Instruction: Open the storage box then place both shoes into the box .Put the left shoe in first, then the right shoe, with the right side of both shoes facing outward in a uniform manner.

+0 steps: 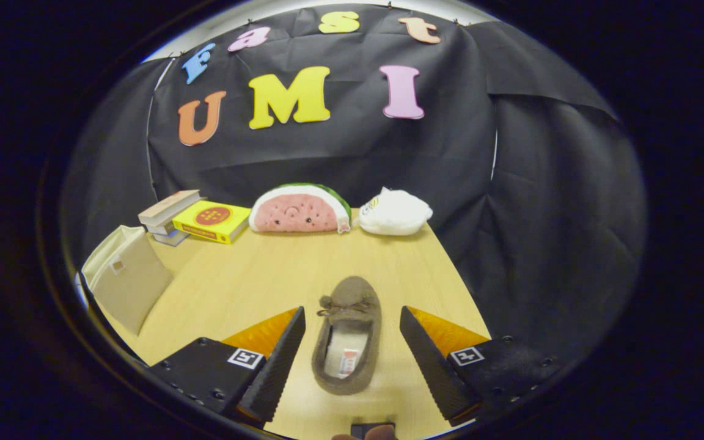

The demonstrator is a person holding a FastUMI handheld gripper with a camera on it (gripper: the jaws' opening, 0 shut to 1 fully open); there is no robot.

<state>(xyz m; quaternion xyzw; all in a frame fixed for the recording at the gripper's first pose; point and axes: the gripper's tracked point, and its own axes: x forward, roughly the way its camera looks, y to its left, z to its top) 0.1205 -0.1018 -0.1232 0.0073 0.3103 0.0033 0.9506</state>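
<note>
Surface: wooden table (pixel 254 275), black cloth wall behind.
Shoe: brown slipper (pixel 347 342) lies between the fingers, toe pointing away.
Gripper (pixel 352 351): fingers spread wide, not touching the slipper.
Box: beige storage box (pixel 126 275) well left of the slipper.
Risk: soft slipper may fold or slip if pinched off-centre.

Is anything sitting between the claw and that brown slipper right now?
Nothing visible. The claw is open and the brown slipper already lies on the table between its fingers, which do not touch it.
</note>
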